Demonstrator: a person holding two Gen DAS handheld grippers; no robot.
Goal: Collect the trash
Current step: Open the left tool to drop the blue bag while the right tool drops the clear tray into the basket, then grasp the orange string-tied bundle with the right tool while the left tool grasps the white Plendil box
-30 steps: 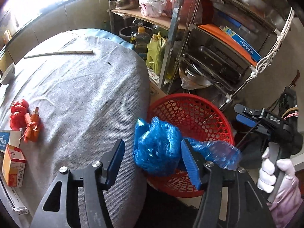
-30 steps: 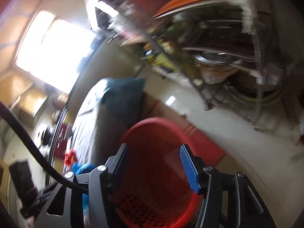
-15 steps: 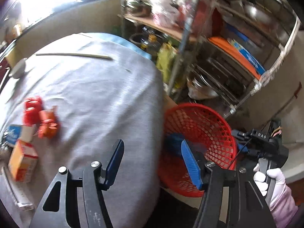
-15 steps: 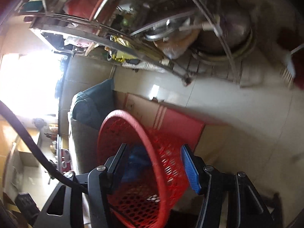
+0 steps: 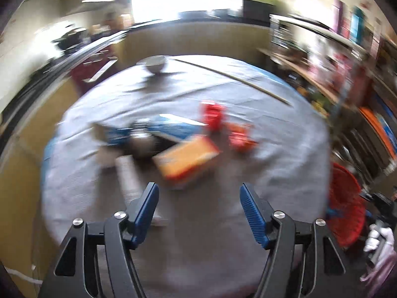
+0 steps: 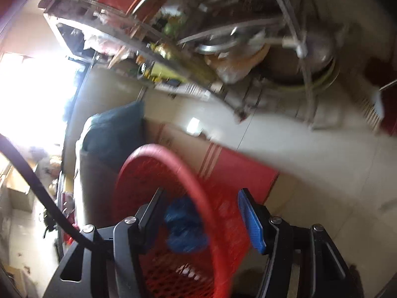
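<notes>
- Left wrist view: your left gripper [image 5: 198,202] hangs over the near edge of the grey-clothed surface [image 5: 285,164], fingers [image 5: 146,209] spread and holding nothing. An orange box [image 5: 187,160] lies just beyond them, between the tips. Red wrappers [image 5: 227,126] and a blue packet [image 5: 163,130] sit mid-surface, a white bowl [image 5: 155,63] near the far edge. All is blurred.
- Right wrist view: your right gripper [image 6: 201,213] straddles the red basket [image 6: 173,173] rim, fingers apart and not clamped on it. A blue bag [image 6: 184,226] lies inside the basket, beside the left finger.

Motion blur leaves no lettering legible, seemingly anywhere.
</notes>
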